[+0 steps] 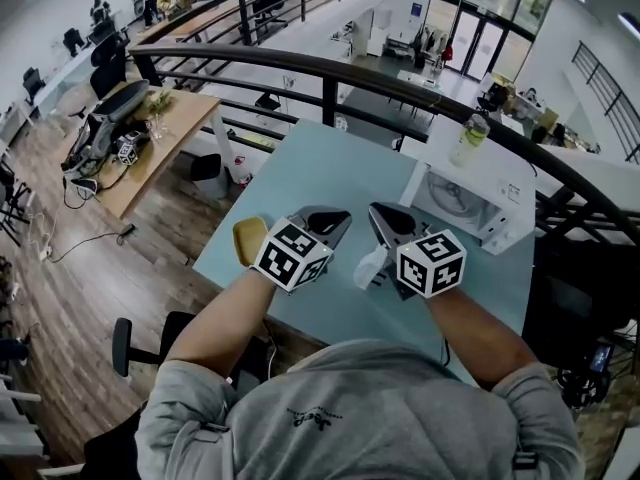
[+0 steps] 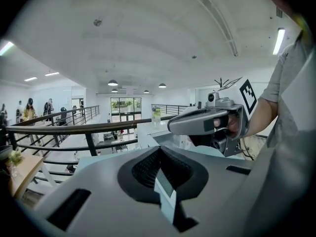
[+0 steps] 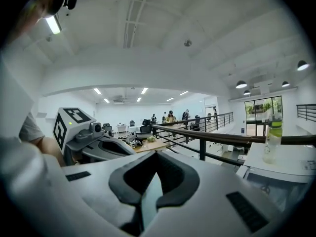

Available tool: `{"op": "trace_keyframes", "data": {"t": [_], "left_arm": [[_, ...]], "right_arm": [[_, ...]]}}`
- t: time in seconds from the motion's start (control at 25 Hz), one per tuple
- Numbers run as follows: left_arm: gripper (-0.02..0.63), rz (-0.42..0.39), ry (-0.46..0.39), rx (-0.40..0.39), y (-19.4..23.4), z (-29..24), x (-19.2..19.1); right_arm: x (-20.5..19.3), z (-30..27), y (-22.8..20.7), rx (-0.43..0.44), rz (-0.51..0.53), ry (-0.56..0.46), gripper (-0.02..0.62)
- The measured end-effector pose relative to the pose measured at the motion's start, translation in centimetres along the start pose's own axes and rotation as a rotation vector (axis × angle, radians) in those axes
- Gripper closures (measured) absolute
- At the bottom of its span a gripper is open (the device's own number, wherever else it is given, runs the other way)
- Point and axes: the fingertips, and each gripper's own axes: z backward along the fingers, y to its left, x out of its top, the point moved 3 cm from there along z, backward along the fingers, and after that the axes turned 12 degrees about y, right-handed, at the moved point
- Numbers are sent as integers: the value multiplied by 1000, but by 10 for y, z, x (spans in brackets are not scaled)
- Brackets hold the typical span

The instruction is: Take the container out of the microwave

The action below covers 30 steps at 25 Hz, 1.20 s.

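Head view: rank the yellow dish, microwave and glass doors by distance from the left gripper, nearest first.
From the left gripper:
1. Yellow dish, on the table just to its left.
2. Microwave, across the table to the right.
3. Glass doors, far end of the hall, beyond the railing.

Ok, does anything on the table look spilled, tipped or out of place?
Nothing stands out. The bottle stands upright on top of the microwave, the yellow dish lies flat near the left edge of the table, and no spill or damage shows.
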Motion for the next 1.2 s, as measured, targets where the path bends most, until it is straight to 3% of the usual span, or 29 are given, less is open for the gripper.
{"op": "trace_keyframes", "data": {"t": [0.64, 1.2], "left_arm": [[588, -41, -58, -53, -112, -61, 79], [588, -25, -58, -137, -198, -127, 89]], "right_arm": [[-41, 133, -91, -88, -37, -36, 578], [-113, 238, -156, -236, -86, -36, 578]]}}
